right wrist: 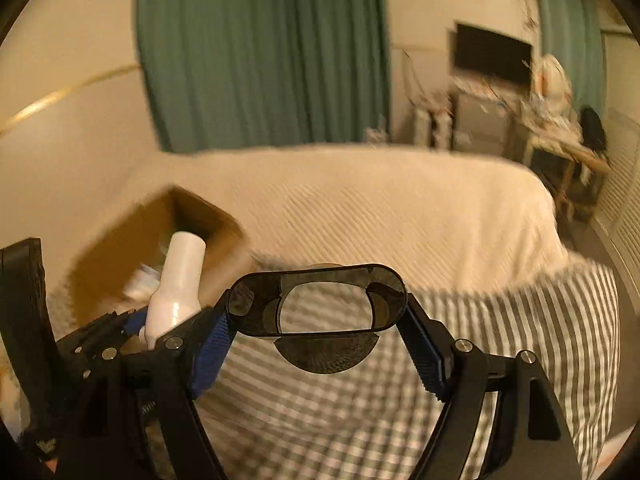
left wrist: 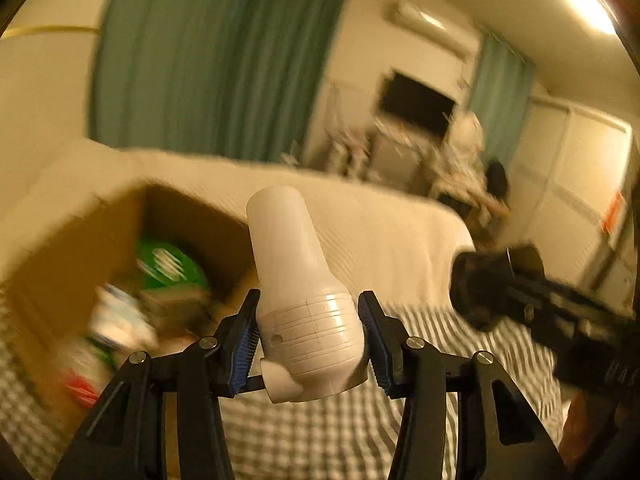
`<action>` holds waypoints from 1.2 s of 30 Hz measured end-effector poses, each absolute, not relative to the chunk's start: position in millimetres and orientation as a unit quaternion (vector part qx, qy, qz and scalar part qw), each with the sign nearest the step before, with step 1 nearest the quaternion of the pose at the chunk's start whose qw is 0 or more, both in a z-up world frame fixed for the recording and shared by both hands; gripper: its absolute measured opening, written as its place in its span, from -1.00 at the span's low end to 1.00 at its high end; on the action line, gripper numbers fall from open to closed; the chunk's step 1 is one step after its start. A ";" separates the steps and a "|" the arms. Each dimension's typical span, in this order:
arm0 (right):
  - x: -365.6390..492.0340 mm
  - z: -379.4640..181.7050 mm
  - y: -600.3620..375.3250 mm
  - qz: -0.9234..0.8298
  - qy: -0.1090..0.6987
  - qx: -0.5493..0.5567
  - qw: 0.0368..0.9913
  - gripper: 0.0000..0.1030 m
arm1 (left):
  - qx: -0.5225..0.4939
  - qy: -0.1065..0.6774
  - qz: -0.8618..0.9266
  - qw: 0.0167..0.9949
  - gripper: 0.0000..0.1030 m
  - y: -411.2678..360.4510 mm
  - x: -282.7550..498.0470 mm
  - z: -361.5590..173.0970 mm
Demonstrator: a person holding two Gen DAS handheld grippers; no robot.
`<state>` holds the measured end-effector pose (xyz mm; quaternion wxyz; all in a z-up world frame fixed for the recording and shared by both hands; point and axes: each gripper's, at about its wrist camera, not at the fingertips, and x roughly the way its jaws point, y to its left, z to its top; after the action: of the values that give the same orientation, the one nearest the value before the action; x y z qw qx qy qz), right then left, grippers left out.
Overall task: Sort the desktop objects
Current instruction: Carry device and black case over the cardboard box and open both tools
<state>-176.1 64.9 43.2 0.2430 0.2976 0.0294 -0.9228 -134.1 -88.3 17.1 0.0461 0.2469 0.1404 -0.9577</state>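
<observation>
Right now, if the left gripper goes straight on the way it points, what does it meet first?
Probably the cardboard box, or the cream bed cover just beyond it. The left gripper holds a white bottle aimed near the box's right edge; blur leaves depth unclear.

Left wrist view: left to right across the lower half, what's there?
Cardboard box with blurred items inside → white bottle clamped in the left gripper → striped cloth → right gripper, a dark object at its tip, far right.
</observation>
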 end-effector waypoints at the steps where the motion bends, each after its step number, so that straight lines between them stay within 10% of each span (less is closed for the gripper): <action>1: -174.9 50.3 52.1 -0.922 0.027 0.290 0.257 0.51 | 0.241 0.145 -0.958 0.062 -0.04 -101.9 -130.0 26.1; 11: -229.7 17.8 -75.3 -0.863 -0.053 0.358 0.353 0.52 | 0.273 0.123 -0.939 0.172 -0.01 -215.8 -132.7 -15.6; 16: -254.9 7.3 -92.9 -0.856 -0.079 0.369 0.352 0.87 | 0.282 0.136 -0.932 0.181 0.89 -225.1 -137.5 -31.6; 36: -157.1 -17.4 33.9 -0.934 0.003 0.324 0.154 0.99 | 0.274 0.072 -0.945 0.165 1.00 -135.5 -110.3 -14.7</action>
<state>-157.1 33.9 -17.4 0.1540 0.3236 0.0030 -0.9336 -110.3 -135.5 -14.7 0.1649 0.2741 0.0718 -0.9447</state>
